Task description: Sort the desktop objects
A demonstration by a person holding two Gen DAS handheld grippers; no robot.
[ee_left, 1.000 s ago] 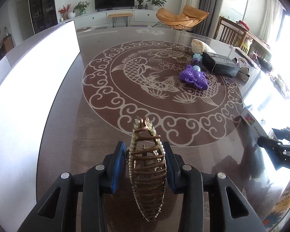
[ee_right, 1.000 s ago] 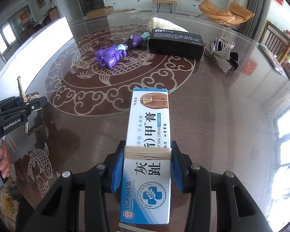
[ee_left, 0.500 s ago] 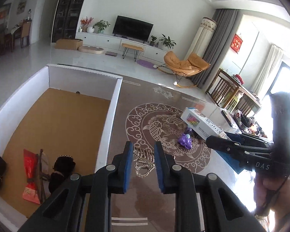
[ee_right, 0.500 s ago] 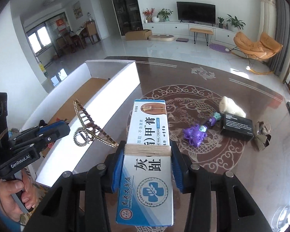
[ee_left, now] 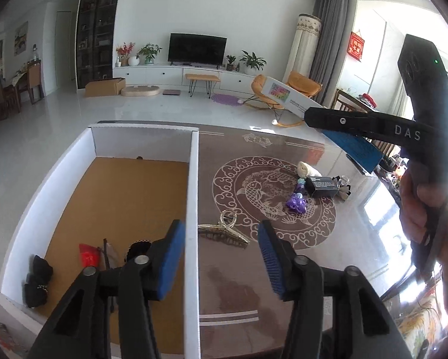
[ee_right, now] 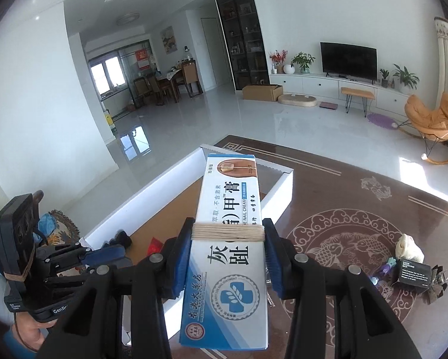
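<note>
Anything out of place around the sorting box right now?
Yes: the gold hair claw appears to lie on the table just outside the white box, not in it. The left gripper is opening with nothing between its pads. The right gripper grips the cream box.

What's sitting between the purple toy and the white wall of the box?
In the left wrist view, the gold hair claw lies on the table between the purple toy and the box wall; otherwise bare tabletop.
</note>
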